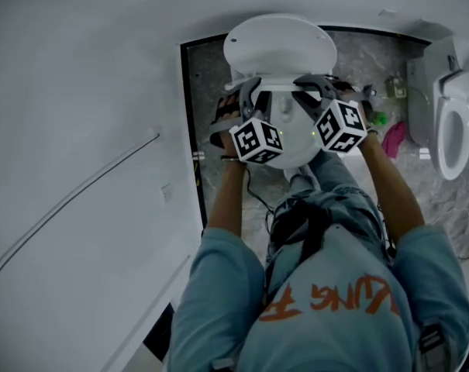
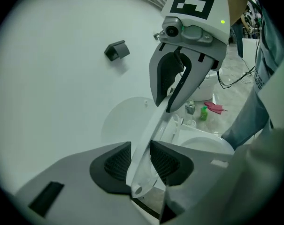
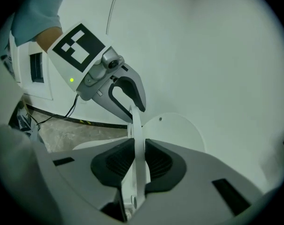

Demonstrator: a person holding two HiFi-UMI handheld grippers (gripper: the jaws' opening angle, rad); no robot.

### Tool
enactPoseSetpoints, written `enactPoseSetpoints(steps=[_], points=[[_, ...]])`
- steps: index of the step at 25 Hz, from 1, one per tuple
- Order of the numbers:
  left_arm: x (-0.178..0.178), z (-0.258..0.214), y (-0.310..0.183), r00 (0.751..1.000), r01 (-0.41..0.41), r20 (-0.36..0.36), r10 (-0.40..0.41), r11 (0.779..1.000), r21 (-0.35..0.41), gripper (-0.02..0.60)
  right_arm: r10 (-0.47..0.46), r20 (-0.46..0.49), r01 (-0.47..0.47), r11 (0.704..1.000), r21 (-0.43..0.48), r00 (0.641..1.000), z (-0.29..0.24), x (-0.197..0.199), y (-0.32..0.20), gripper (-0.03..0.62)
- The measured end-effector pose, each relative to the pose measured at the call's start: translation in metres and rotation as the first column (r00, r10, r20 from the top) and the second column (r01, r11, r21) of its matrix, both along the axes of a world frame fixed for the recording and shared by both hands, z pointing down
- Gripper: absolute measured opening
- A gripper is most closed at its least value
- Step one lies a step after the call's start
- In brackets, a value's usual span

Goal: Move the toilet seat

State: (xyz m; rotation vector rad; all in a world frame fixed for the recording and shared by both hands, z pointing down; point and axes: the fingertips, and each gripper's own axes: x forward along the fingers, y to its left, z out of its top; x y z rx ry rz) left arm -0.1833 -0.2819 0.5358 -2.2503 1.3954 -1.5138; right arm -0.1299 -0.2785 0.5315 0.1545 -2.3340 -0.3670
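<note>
Clearly both hands are on the job already. The left gripper (image 2: 142,159) is closed partway onto the toilet seat (image 2: 156,125), its ribbed pads pressing the thin white ring from either side. The right gripper (image 3: 138,161) pinches the opposite side of the ring the same way, its jaws a little narrower. Each gripper view shows the seat edge-on, running straight away from its own jaws to the other gripper at the far end.

The seat stands tilted, clear of the rim of the toilet bowl (image 2: 205,146) at the front and short of the lid (image 1: 279,43), which leans upright against the white wall behind. From the head view the two grippers sit level with each other, one on each side of the bowl, so neither hand is nearer.

What matters for the next move, as I judge it, is that the seat can only swing about its hinge at the back edge of the bowl. Both grippers must therefore follow one shared arc, or the ring will twist between them.
</note>
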Motion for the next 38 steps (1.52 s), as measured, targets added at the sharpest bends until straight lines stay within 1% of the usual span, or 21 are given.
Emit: enactPoseSetpoints(steps=[2, 8, 12, 17, 23, 27, 29, 31, 34, 38], points=[[0.000, -0.002, -0.016, 1.000, -0.006, 0.009, 0.006, 1.000, -0.005, 0.127, 0.002, 0.016, -0.002, 1.000, -0.005, 1.000, -0.003, 0.000, -0.017, 0.066], [-0.009, -0.005, -0.053, 0.999, -0.002, 0.034, 0.002, 1.000, -0.013, 0.127, -0.016, 0.021, 0.016, 1.000, 0.019, 1.000, -0.006, -0.009, -0.057, 0.060], [-0.005, -0.005, -0.082, 0.998, -0.002, 0.069, 0.006, 0.999, -0.052, 0.127, -0.008, 0.002, 0.007, 0.998, 0.060, 1.000, -0.005, -0.006, -0.087, 0.058], [-0.013, -0.001, -0.115, 0.992, 0.005, 0.130, 0.004, 0.998, -0.067, 0.127, 0.042, -0.002, -0.041, 0.996, 0.081, 0.999, -0.002, -0.012, -0.123, 0.071], [-0.019, 0.002, -0.140, 0.988, 0.022, 0.156, -0.011, 0.998, -0.063, 0.127, 0.067, -0.021, -0.064, 0.989, 0.135, 0.998, 0.002, -0.019, -0.148, 0.080], [-0.023, 0.004, -0.145, 0.983, 0.049, 0.181, -0.033, 0.995, -0.083, 0.127, 0.101, 0.018, -0.102, 0.976, 0.190, 0.995, 0.002, -0.024, -0.155, 0.095], [-0.020, 0.005, -0.151, 0.981, 0.050, 0.193, -0.031, 0.994, -0.097, 0.129, 0.114, 0.030, -0.118, 0.974, 0.192, 0.993, 0.001, -0.020, -0.161, 0.095], [-0.018, 0.002, -0.154, 0.979, 0.043, 0.203, -0.021, 0.994, -0.103, 0.129, 0.141, 0.040, -0.146, 0.973, 0.176, 0.989, -0.001, -0.013, -0.165, 0.086], [-0.016, -0.007, -0.150, 0.983, 0.029, 0.183, -0.011, 0.995, -0.095, 0.129, 0.208, 0.084, -0.217, 0.968, 0.124, 0.974, -0.010, -0.003, -0.166, 0.075], [-0.003, -0.029, -0.143, 0.996, 0.021, 0.089, -0.017, 0.999, -0.040, 0.129, 0.316, 0.140, -0.327, 0.943, 0.062, 0.938, -0.026, 0.013, -0.163, 0.067]])
